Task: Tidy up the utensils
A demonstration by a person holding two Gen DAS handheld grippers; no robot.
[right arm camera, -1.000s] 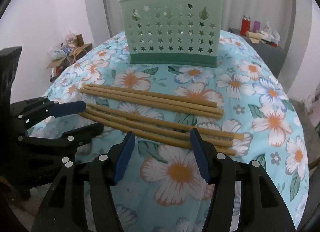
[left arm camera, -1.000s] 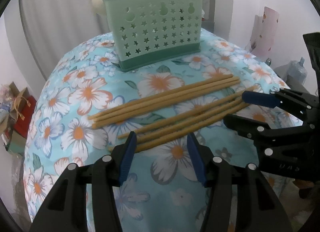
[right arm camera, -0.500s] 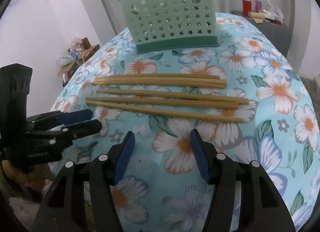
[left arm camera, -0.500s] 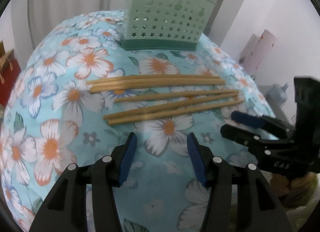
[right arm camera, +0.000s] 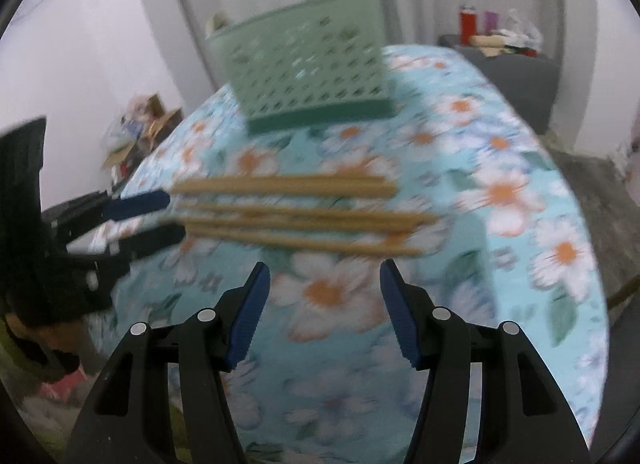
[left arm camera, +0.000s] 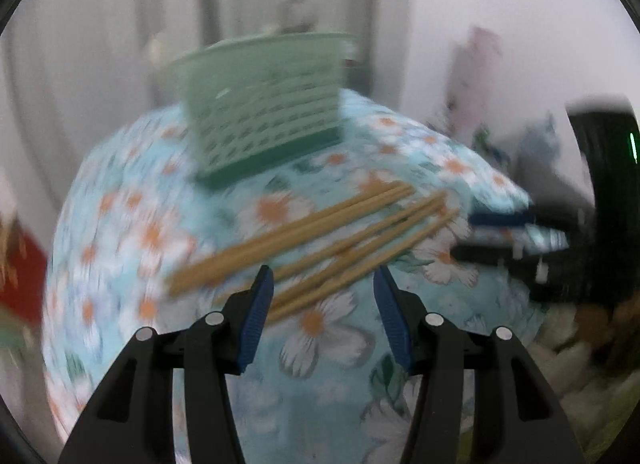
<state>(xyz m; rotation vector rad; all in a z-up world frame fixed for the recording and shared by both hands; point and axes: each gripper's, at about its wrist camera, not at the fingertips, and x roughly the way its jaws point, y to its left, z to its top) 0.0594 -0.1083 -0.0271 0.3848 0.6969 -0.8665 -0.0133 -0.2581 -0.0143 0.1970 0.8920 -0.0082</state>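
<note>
On table: chopsticks (right arm camera: 296,212) loose, holder (right arm camera: 308,68) empty-looking. Left gripper (left arm camera: 322,316) and right gripper (right arm camera: 324,312) spread, empty. Pre-grasp; next, pinch one stick.

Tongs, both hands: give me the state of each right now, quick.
Left tongs: open, holding nothing; wooden chopsticks lie just ahead on the floral cloth.
Right tongs: open, holding nothing, short of the chopsticks.
</note>
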